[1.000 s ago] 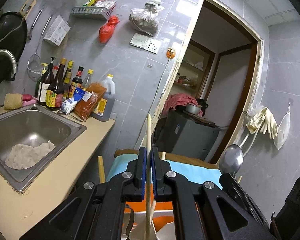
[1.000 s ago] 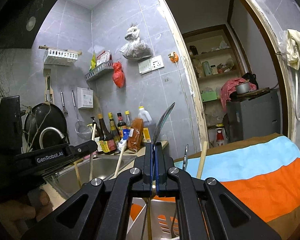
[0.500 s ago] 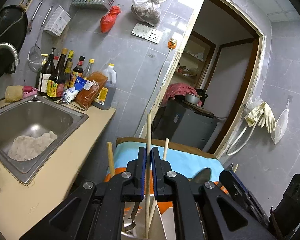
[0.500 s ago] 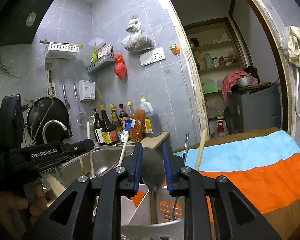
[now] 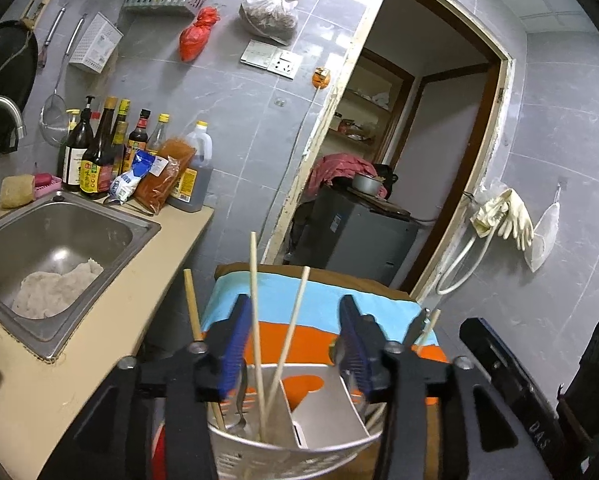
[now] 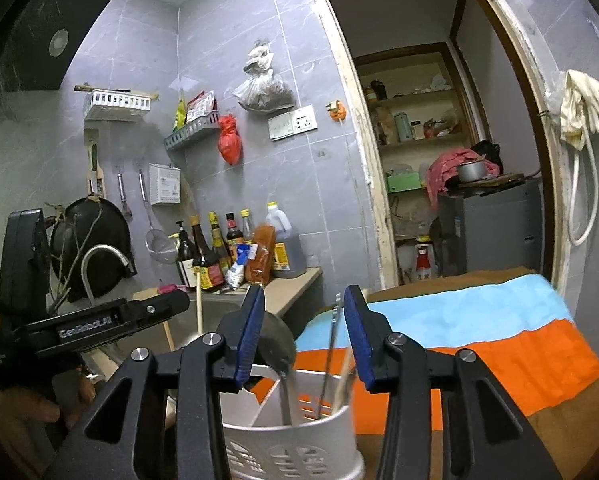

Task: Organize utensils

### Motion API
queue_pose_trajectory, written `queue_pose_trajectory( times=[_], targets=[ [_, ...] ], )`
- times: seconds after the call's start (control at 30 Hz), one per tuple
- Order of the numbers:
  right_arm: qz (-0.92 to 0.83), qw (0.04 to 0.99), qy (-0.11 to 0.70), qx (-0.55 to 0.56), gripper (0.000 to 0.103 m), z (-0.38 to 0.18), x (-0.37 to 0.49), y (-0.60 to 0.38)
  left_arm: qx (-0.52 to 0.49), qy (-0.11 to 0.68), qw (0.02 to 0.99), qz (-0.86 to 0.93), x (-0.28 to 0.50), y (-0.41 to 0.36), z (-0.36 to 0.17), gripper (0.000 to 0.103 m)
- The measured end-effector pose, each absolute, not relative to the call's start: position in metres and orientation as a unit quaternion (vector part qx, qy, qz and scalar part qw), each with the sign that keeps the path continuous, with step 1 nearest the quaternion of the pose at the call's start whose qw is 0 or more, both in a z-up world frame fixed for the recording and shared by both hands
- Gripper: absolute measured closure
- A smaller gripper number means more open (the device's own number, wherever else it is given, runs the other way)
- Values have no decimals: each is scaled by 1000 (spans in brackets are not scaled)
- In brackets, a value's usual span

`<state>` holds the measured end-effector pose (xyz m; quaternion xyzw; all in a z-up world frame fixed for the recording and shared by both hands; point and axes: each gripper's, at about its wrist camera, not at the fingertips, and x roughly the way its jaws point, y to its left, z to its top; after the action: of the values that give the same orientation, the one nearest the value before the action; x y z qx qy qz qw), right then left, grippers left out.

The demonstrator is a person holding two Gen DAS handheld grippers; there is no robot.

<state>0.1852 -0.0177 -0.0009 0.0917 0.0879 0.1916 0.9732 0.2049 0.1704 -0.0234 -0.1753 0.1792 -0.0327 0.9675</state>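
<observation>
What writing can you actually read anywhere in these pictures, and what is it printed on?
"GenRobot.AI": on the side of the left gripper, seen from the right wrist.
"DAS" or similar: on the black device at the lower right of the left view, too unclear to be sure.
Bottle labels, blue packet, white wall box: too small to read.

Both tongs opening, pads apart, gripping nothing: left tongs (image 5: 295, 344), right tongs (image 6: 304, 334).

Home kitchen: sink (image 5: 55, 240), sauce bottles (image 5: 99, 152), wok (image 6: 89, 248).
</observation>
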Motion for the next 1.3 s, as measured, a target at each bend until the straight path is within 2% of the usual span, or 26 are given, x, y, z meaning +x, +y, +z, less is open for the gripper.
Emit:
queue_pose_trajectory(
  times=[0.03, 0.13, 0.23, 0.37, 0.5, 0.63, 0.83, 1.3],
  targets=[
    [187, 974, 89, 89, 66, 2, 183, -20, -176, 179, 967, -33, 203, 170, -22, 55],
    [171, 977, 90, 90, 56, 11, 175, -30, -170, 186, 967, -32, 198, 166, -18, 49],
    [155, 979, 93, 91, 52, 20, 166, -41, -158, 196, 967, -28, 191, 158, -12, 35],
    [138, 981, 101, 94, 40, 31, 155, -59, -143, 208, 967, -24, 181, 147, -4, 15],
    [125, 980, 114, 101, 28, 42, 145, -80, -131, 215, 968, -20, 168, 135, 5, 2],
    [118, 978, 130, 110, 12, 48, 135, -100, -131, 216, 967, -19, 151, 121, 16, 1],
    [117, 974, 150, 122, 2, 51, 105, -131, -89, 220, 971, 14, 120, 93, 29, 0],
    [138, 970, 181, 89, 2, 49, 28, -172, -81, 229, 967, 79, 29, 53, 27, 0]
  ],
)
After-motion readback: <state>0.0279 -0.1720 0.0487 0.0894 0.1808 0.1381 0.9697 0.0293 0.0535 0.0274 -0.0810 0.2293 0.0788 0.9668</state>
